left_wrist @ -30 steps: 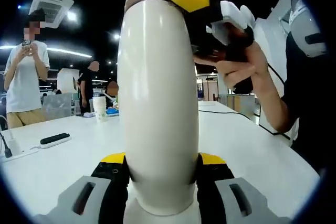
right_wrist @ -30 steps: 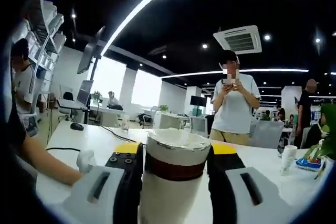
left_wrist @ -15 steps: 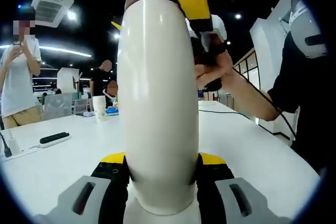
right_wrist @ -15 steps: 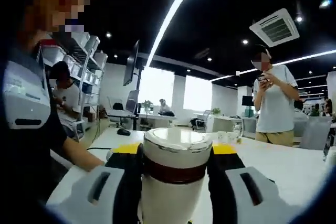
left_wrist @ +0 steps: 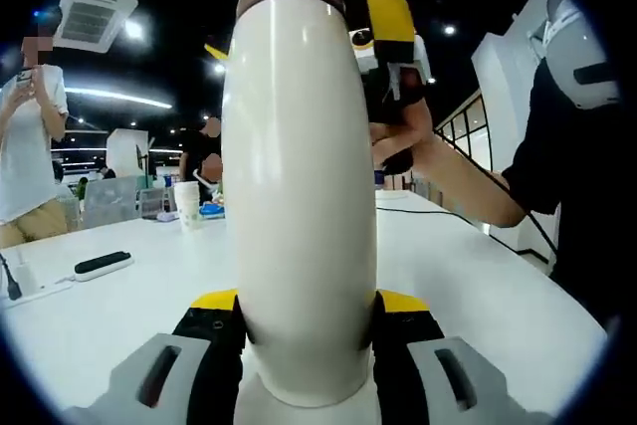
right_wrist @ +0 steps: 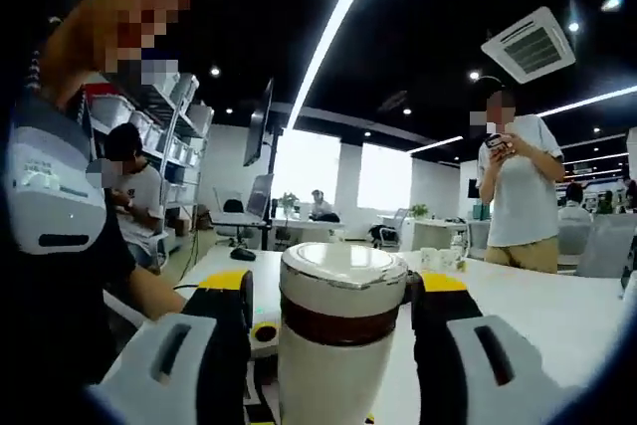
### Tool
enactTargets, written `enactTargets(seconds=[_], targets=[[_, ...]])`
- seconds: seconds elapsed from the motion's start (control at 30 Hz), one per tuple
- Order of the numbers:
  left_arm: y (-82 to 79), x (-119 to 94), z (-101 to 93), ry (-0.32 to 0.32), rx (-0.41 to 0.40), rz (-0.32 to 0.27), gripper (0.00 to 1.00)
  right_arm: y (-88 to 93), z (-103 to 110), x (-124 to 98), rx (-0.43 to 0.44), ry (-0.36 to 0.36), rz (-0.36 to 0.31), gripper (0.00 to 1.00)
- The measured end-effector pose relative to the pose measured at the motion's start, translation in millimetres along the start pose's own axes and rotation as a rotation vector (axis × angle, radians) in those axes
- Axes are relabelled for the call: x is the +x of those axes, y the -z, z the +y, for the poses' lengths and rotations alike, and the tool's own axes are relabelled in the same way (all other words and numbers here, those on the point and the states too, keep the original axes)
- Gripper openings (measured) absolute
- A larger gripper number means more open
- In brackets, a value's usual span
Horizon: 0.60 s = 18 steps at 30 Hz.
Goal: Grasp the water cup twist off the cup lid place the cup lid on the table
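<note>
The water cup [left_wrist: 299, 196] stands upright on the white table [left_wrist: 468, 286], long axis vertical, cup lid [right_wrist: 341, 291] on top. My left gripper [left_wrist: 304, 330] pinches its lower body. My right gripper [right_wrist: 333, 330] brackets the lid with its jaws spread slightly off it. I judge I'm mid-twist, regripping; next I must close on the lid and turn again.
</note>
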<state>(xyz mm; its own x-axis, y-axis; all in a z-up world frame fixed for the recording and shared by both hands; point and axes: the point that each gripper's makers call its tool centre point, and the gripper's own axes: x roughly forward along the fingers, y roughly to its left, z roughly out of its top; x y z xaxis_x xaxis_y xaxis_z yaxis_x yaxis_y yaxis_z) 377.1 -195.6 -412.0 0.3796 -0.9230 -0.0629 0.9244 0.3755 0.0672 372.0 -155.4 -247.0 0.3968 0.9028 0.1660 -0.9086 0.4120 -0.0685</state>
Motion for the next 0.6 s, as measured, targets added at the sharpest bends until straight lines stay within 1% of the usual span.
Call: enactTargets(seconds=[0.03, 0.07, 0.1, 0.13, 0.17, 0.2, 0.23, 0.27, 0.33, 0.4, 0.47, 0.53, 0.57, 0.6], targets=[[0.0, 0, 0.0, 0.000, 0.001, 0.000, 0.51, -6.5, 0, -4, 0.003, 0.063, -0.037, 0.77], [0.1, 0, -0.1, 0.000, 0.001, 0.001, 0.51, -12.6, -3, -11, 0.000, 0.193, -0.066, 0.75], [0.1, 0, -0.1, 0.000, 0.002, 0.001, 0.52, -14.0, -3, -14, -0.008, 0.241, -0.070, 0.73], [0.2, 0, -0.1, 0.001, 0.003, 0.002, 0.52, -14.0, -7, -19, -0.017, 0.332, -0.064, 0.70], [0.3, 0, -0.2, 0.001, 0.001, 0.002, 0.52, -15.1, -8, -23, -0.059, 0.397, -0.054, 0.69], [0.4, 0, -0.3, 0.000, 0.002, 0.003, 0.52, -17.4, -11, -27, -0.094, 0.454, -0.055, 0.68], [0.3, 0, -0.3, -0.001, 0.003, 0.004, 0.52, -20.8, -12, -28, -0.101, 0.493, -0.071, 0.66], [0.4, 0, -0.4, -0.002, 0.004, 0.005, 0.52, -23.0, -11, -27, -0.096, 0.508, -0.080, 0.65], [0.5, 0, -0.4, -0.004, 0.005, 0.006, 0.52, -23.4, -10, -20, -0.093, 0.495, -0.071, 0.65], [0.8, 0, -0.4, -0.005, 0.005, 0.008, 0.52, -19.1, -10, -10, -0.121, 0.478, -0.024, 0.65], [0.8, 0, -0.4, -0.006, 0.005, 0.010, 0.52, -17.6, -13, -4, -0.134, 0.475, -0.015, 0.65], [1.0, 0, -0.4, -0.007, 0.005, 0.010, 0.52, -12.3, -17, -1, -0.143, 0.471, 0.011, 0.63], [1.1, 0, -0.4, -0.007, 0.005, 0.011, 0.52, -7.4, -21, -1, -0.138, 0.471, 0.034, 0.60], [1.3, 0, -0.5, -0.008, 0.005, 0.012, 0.52, -2.5, -25, -2, -0.100, 0.473, 0.044, 0.60]])
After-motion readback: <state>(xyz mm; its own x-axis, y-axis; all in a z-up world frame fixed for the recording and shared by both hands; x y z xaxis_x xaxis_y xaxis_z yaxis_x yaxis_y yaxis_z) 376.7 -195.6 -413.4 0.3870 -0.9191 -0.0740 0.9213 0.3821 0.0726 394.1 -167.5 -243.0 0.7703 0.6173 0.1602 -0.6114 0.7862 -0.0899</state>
